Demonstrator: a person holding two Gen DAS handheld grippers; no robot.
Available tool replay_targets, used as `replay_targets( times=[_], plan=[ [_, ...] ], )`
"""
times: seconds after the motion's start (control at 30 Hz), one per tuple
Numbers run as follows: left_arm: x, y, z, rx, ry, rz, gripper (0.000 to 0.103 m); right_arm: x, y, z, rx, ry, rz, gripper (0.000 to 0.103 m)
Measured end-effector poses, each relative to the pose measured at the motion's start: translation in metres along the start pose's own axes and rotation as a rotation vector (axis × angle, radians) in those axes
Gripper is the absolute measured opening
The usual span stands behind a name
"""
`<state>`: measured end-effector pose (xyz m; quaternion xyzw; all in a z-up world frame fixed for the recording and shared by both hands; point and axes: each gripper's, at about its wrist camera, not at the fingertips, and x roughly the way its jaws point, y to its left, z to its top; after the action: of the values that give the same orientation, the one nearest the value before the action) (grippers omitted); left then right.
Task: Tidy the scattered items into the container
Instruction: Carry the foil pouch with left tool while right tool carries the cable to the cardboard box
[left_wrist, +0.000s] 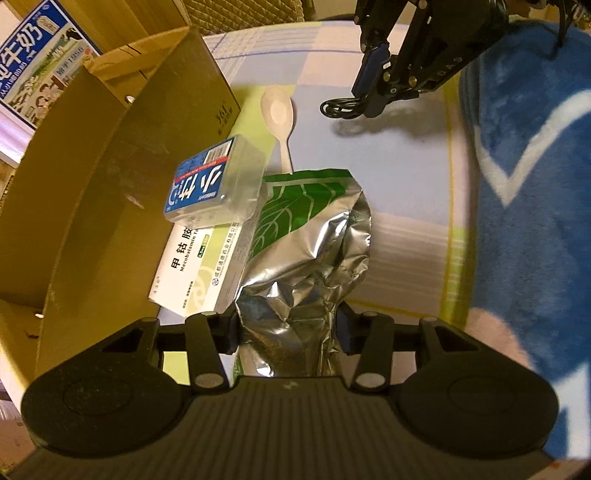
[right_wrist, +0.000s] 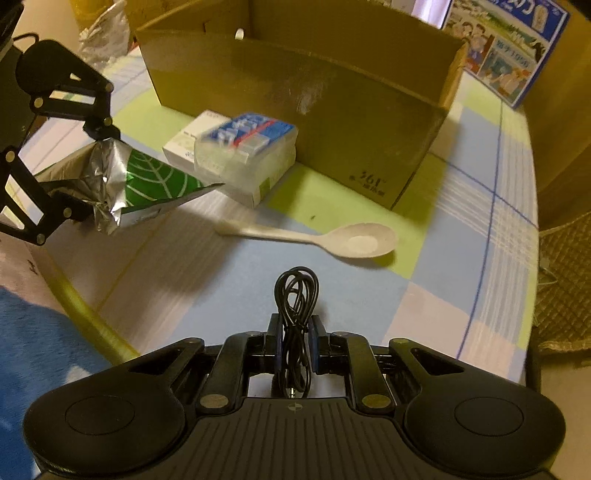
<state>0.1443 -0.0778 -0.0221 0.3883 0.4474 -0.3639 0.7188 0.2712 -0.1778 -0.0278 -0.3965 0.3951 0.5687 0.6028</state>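
In the left wrist view my left gripper (left_wrist: 290, 328) is shut on the crumpled end of a silver and green foil pouch (left_wrist: 314, 236), held a little off the table. The pouch (right_wrist: 147, 184) leans toward a clear plastic box with a blue label (left_wrist: 214, 181), which lies on a white medicine box (left_wrist: 199, 269). A white spoon (left_wrist: 279, 110) lies beyond them. My right gripper (right_wrist: 295, 339) is shut on a coiled black cable (right_wrist: 297, 295), lifted above the cloth. The open cardboard box (right_wrist: 314, 110) stands just behind the small boxes.
A checked cloth (right_wrist: 461, 258) covers the round table. A blue blanket (left_wrist: 535, 184) lies along the table's near edge. A printed milk carton case (right_wrist: 506, 48) stands behind the cardboard box. A woven chair back (right_wrist: 565, 277) is past the table's right edge.
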Motion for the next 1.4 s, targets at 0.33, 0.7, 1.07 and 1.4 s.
replay_targets(
  times=[0.33, 0.7, 1.07, 1.4],
  plan=[
    [-0.044, -0.003, -0.008, -0.079, -0.008, 0.059, 0.043, -0.043, 0.012, -0.003, 0.016, -0.071, -0.013, 0.011],
    [-0.098, 0.023, -0.013, -0.315, -0.016, 0.158, 0.043, -0.077, 0.030, 0.023, 0.016, -0.172, 0.006, 0.011],
    [-0.130, 0.055, 0.008, -0.478, -0.065, 0.188, 0.043, -0.104, 0.029, 0.061, 0.034, -0.262, 0.003, 0.011],
    [-0.134, 0.083, 0.025, -0.596, -0.098, 0.210, 0.043, -0.107, 0.011, 0.091, 0.074, -0.297, 0.002, 0.011]
  ],
)
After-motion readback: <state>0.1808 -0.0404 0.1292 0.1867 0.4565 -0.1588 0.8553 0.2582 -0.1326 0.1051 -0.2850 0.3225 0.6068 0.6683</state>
